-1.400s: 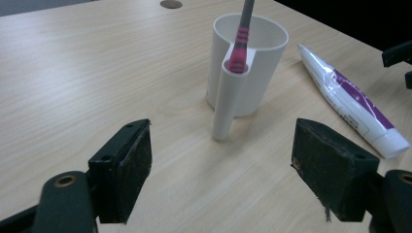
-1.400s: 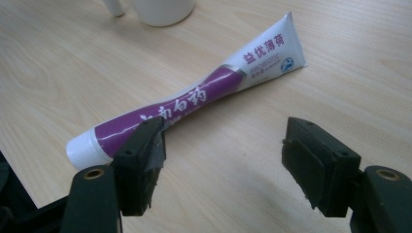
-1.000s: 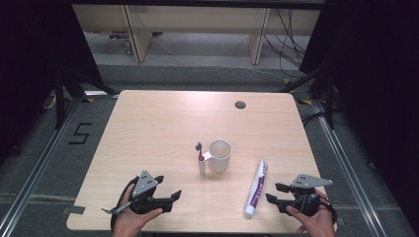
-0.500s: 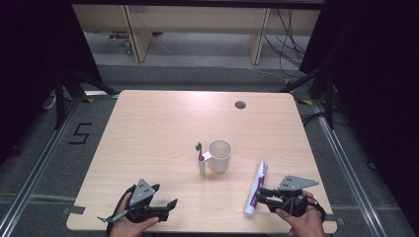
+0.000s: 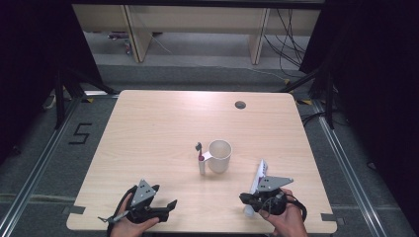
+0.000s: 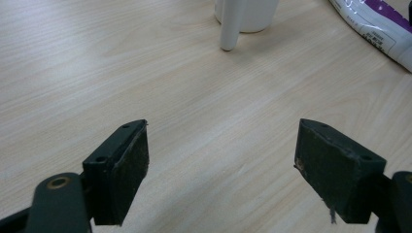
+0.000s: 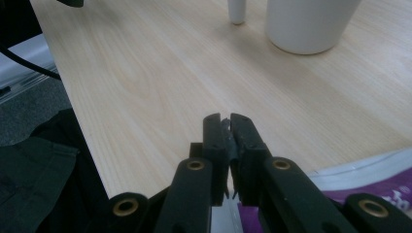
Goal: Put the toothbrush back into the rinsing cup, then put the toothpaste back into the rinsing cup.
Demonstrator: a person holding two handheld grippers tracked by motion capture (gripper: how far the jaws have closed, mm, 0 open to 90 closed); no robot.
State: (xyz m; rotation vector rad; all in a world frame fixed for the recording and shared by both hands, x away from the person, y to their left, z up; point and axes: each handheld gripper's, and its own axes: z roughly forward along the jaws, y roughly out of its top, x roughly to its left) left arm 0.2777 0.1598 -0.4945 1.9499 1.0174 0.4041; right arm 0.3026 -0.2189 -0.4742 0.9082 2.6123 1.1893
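— On the tabletop (image 5: pixel 148 128), centre: what is listed?

— Item one, a white mug (image 5: pixel 220 155), upright, mouth up. Item two, a toothbrush (image 5: pixel 200 159) with a white handle, lying just to the left of the mug, apparently touching its side; the high view is too small to be sure of contact. From the left tongs view the white handle end (image 6: pixel 228 26) sits in front of the mug's base (image 6: pixel 252 14).

— And toward the right?

— Item three, a toothpaste tube (image 5: pixel 259 173), white with purple print, lying flat near the front right edge, apart from the mug. Its printed body (image 6: pixel 376 29) crosses the upper right corner of the left tongs view; in the right tongs view it lies under the tongs (image 7: pixel 384 194).

— State of the tongs?

— Left tongs (image 5: pixel 158 212), held in a hand (image 5: pixel 131 224) at the front left edge: jaws wide apart, bare wood between them, nothing held. Right tongs (image 5: pixel 245 198), held in the other hand (image 5: pixel 286 219) at the front right: jaws pressed together, nothing between them, hovering over the lower end of the toothpaste tube.

— Other fixtures?

— One dark round grommet (image 5: pixel 240 104) at the far edge of the tabletop.
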